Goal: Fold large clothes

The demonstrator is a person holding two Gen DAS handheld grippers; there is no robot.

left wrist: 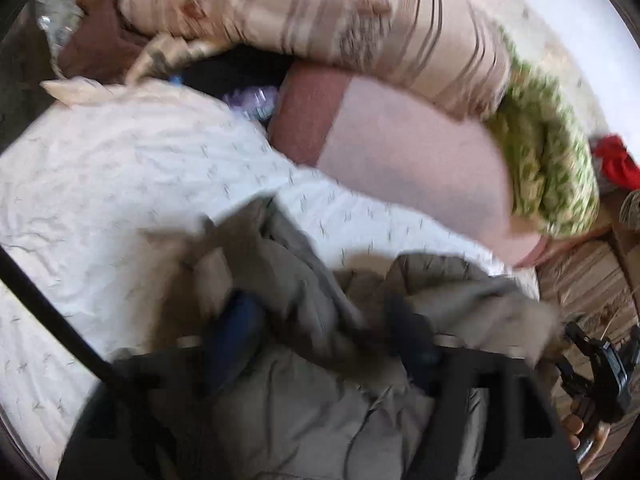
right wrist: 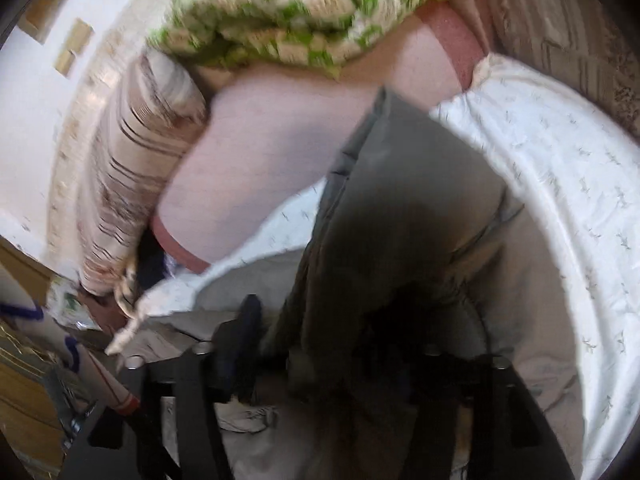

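A grey-olive garment (left wrist: 304,360) lies bunched on the white patterned bed sheet (left wrist: 100,184). My left gripper (left wrist: 324,328) stands over it with its jaws wide apart; one blue-black finger (left wrist: 236,324) rests at the left of a fold and nothing is pinched. In the right wrist view the same garment (right wrist: 400,208) rises in a dark fold between the spread jaws of my right gripper (right wrist: 324,336), whose pads stand off the cloth. The right gripper (left wrist: 596,372) and the hand holding it also show at the lower right edge of the left wrist view. Both views are blurred.
Bedding is piled at the head of the bed: a beige striped pillow (left wrist: 320,12), a pink cushion with a maroon band (left wrist: 400,152) and a green patterned quilt (left wrist: 548,160). A red cloth (left wrist: 616,160) and wooden floor (left wrist: 588,280) lie beyond the bed's right edge.
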